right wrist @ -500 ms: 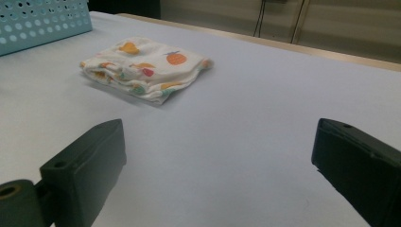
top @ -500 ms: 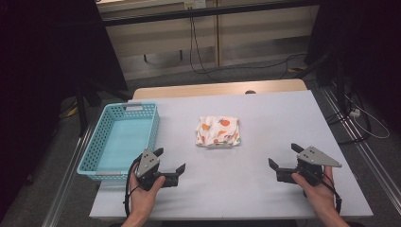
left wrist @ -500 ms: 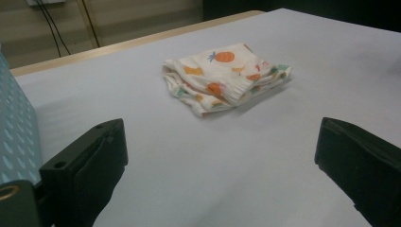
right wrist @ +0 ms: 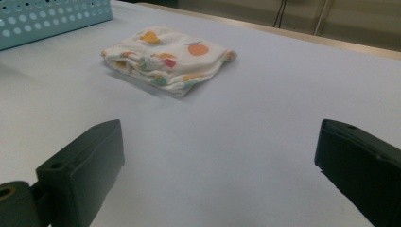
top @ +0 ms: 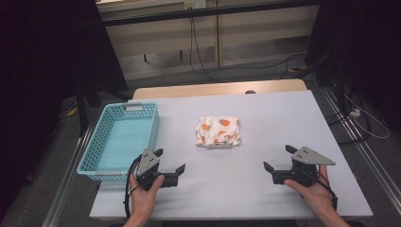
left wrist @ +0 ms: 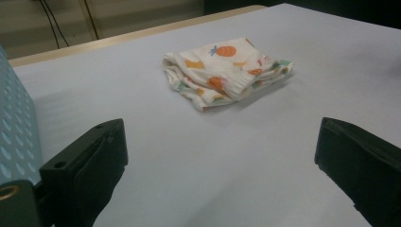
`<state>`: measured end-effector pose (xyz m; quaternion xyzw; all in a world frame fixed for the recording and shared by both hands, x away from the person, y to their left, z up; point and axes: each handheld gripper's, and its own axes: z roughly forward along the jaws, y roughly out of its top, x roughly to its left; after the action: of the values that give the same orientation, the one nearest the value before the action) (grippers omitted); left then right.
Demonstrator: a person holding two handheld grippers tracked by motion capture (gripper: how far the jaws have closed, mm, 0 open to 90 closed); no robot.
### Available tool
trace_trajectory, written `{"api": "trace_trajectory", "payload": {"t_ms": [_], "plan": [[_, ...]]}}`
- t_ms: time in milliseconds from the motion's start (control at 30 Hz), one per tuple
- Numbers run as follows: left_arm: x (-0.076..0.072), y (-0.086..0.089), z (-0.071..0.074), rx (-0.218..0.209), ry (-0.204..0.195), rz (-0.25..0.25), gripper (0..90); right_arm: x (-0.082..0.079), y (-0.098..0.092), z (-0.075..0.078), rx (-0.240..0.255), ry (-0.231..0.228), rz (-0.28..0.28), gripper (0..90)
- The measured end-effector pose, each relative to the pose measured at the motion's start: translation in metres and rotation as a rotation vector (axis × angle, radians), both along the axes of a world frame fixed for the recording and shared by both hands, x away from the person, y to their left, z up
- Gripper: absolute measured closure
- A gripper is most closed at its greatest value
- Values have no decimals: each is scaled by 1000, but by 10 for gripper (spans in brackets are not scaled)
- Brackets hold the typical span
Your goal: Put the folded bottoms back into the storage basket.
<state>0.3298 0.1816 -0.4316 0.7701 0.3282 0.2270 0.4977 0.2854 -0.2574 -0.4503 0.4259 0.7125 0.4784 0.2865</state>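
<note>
Folded cloth (top: 218,132) and 2 hand-held tools at rest. The cloth, white with an orange fruit print, lies flat near the middle of the tabletop (top: 265,118), well apart from both tools and to the right of the blue basket (top: 124,136), which holds nothing.

The left tool (top: 171,161) sits low at the near left, just beside the basket's near corner; its jaws stand wide, with only bare tabletop between them. The right tool (top: 278,158) sits at the near right, jaws equally wide and gripping nothing.

The relation that governs the coming move: the cloth lies ahead of both tools and between them, forward and to the right of the left tool and forward and to the left of the right tool. In the left gripper view the cloth (left wrist: 226,71) sits just right of centre; in the right gripper view it (right wrist: 166,57) sits left of centre. Its long axis runs roughly across the tabletop. The left tool appears slightly nearer, though the margin is small.

Compared with the earlier frame, cloth, basket and both tools hold the same places; no change is visible.
</note>
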Motion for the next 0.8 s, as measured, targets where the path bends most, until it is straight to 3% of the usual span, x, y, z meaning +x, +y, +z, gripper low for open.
{"api": "trace_trajectory", "payload": {"t_ms": [433, 567, 800], "plan": [[-2, -1, -1, 16, 11, -35, 40, 7, 20, 1, -34, 47, 110, 53], [-1, -3, -2, 12, 18, -49, 46, 12, 29, 5, -84, 87, 155, 55], [2, -6, -4, 16, 39, -65, 59, 19, 39, 6, -83, 134, 223, 50]]}}
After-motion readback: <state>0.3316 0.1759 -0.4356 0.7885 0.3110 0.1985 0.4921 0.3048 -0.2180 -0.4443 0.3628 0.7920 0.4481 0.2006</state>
